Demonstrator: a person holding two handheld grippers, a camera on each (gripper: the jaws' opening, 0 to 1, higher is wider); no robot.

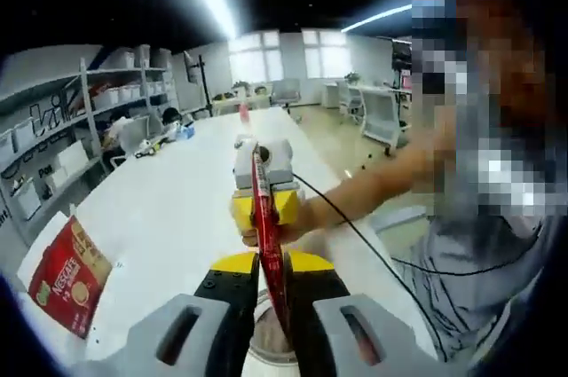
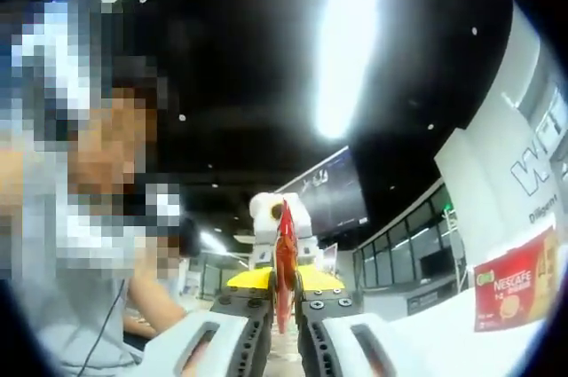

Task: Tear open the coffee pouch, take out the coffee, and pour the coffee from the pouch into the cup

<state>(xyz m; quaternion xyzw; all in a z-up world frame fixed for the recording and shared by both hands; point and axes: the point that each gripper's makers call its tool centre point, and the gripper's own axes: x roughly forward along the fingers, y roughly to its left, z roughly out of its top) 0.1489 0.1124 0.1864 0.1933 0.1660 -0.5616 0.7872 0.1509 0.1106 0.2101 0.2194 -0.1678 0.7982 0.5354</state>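
A thin red coffee stick pouch (image 1: pixel 266 235) runs up from between my left gripper's (image 1: pixel 275 310) jaws, which are shut on its near end. My right gripper (image 1: pixel 260 184), yellow and grey and held by a person's hand, is shut on the far end. In the right gripper view the same red pouch (image 2: pixel 284 262) stands edge-on in my right gripper (image 2: pixel 285 319), with the left gripper (image 2: pixel 280 222) clamped on its other end. A pale round cup rim (image 1: pixel 266 355) shows just below the left jaws. Whether the pouch is torn cannot be made out.
A red Nescafe bag (image 1: pixel 67 275) lies on the long white table (image 1: pixel 169 208) at the left and appears again as the Nescafe bag (image 2: pixel 515 288) at the right. Shelves with boxes (image 1: pixel 53 146) line the left wall. A person (image 1: pixel 479 244) stands close on the right.
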